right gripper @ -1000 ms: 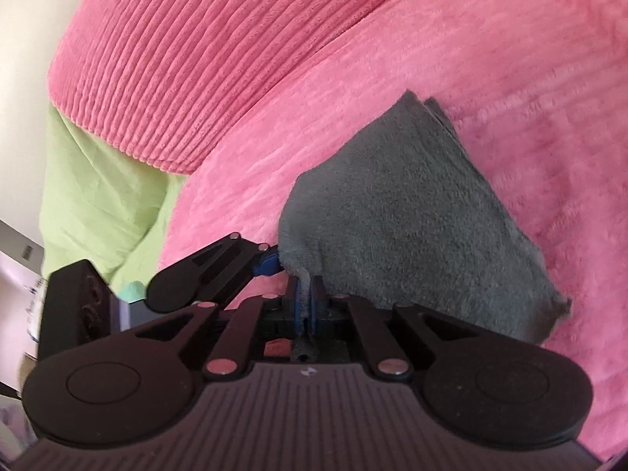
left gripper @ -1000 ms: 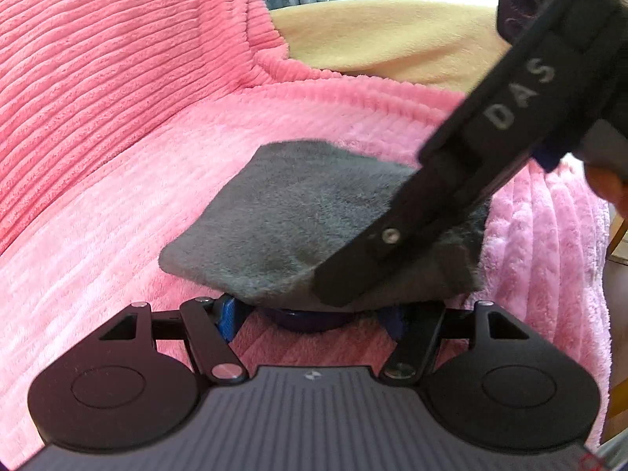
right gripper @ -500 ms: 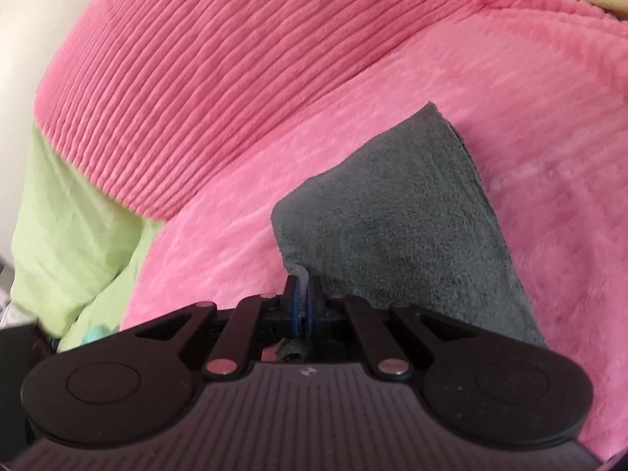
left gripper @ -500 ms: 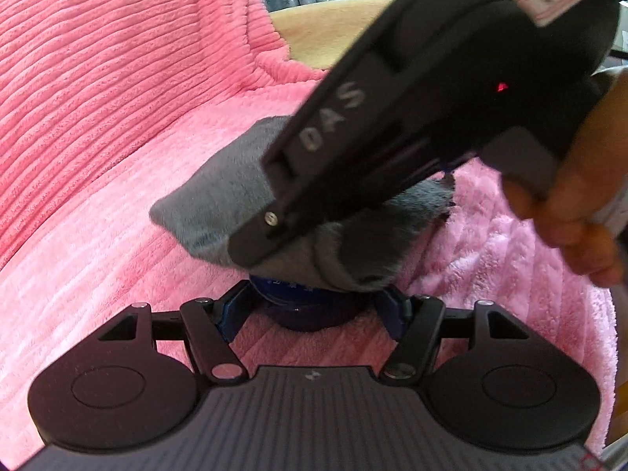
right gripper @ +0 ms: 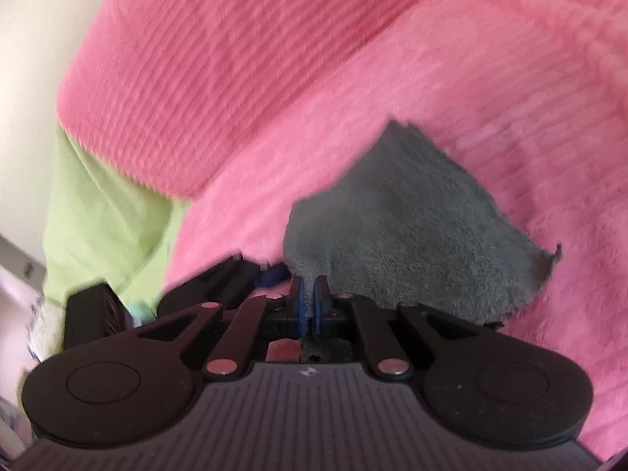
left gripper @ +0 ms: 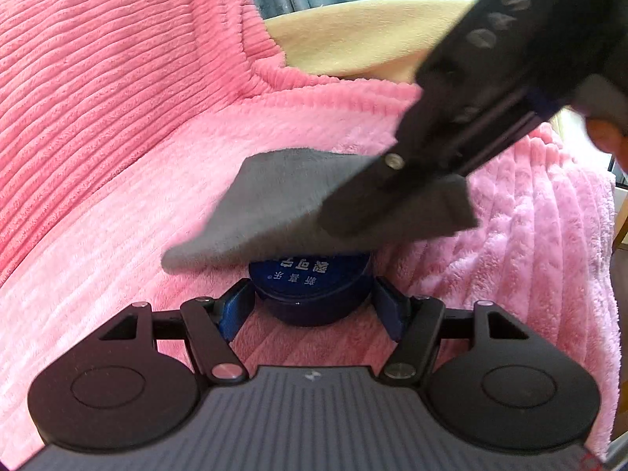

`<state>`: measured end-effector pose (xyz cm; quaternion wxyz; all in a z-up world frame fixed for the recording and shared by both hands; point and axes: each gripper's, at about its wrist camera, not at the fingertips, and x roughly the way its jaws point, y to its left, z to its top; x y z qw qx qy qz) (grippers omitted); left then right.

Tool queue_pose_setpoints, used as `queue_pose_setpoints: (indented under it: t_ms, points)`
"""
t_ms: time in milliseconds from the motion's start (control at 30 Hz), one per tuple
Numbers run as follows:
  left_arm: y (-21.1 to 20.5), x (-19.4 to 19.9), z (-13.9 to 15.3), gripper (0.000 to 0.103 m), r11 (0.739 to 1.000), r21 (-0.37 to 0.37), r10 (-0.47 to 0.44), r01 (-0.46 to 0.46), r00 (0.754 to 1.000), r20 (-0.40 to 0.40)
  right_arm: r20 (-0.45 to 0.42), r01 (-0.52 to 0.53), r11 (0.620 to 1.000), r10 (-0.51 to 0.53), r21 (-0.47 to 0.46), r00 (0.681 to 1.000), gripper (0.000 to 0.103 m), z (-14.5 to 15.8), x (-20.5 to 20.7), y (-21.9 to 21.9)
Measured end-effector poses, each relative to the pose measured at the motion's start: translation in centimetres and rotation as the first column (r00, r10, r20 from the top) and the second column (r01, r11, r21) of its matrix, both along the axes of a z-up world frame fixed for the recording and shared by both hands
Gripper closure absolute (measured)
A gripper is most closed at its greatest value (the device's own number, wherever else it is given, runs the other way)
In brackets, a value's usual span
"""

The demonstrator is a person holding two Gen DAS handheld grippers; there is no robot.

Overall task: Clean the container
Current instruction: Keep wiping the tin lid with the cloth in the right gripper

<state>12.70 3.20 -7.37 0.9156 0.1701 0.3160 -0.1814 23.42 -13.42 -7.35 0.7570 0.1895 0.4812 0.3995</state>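
My left gripper (left gripper: 312, 306) is shut on a small round dark blue container (left gripper: 310, 286) with white lettering on its lid, holding it by its sides. My right gripper (right gripper: 309, 298) is shut on the near edge of a grey cloth (right gripper: 404, 231). In the left wrist view the grey cloth (left gripper: 282, 204) lies spread over the far part of the container's lid, with the right gripper's black body (left gripper: 451, 145) pressed on top of it. The rest of the lid is hidden under the cloth.
A pink ribbed plush blanket (left gripper: 117, 137) covers the seat and backrest below everything. A tan cushion (left gripper: 353, 39) lies behind it. A light green fabric (right gripper: 102, 219) shows at the left in the right wrist view. The left gripper's body (right gripper: 212, 286) sits just left of the cloth.
The right gripper has swung back to the right with the cloth, sliding it across the container's top. More of the blue lid now shows. The left gripper has kept its grip.
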Motion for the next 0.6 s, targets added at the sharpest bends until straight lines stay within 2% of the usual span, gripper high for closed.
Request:
queue_pose_setpoints:
  t_ms: [133,333,433,600]
  points:
    - [0.5,0.1,-0.1,0.036,1.0,-0.004,0.002,-0.002,1.0,-0.007,-0.011,-0.029,0.999,0.029,-0.02,1.0,0.101,-0.9,0.3,1.0]
    - [1.0,2.8,-0.3,0.036,1.0,0.01,0.002,-0.002,1.0,-0.004,0.063,-0.014,0.998,0.018,-0.066,0.998,0.103,-0.5,-0.5,2.1]
    - [1.2,4.6,-0.4,0.036,1.0,0.007,0.006,-0.005,1.0,-0.01,0.089,0.014,0.998,-0.008,-0.061,0.996,0.103,-0.6,-0.4,2.8]
    - [1.3,4.9,-0.4,0.036,1.0,0.012,0.007,-0.007,1.0,-0.008,0.113,0.076,0.997,-0.073,-0.023,0.991,0.103,-1.0,0.3,3.1]
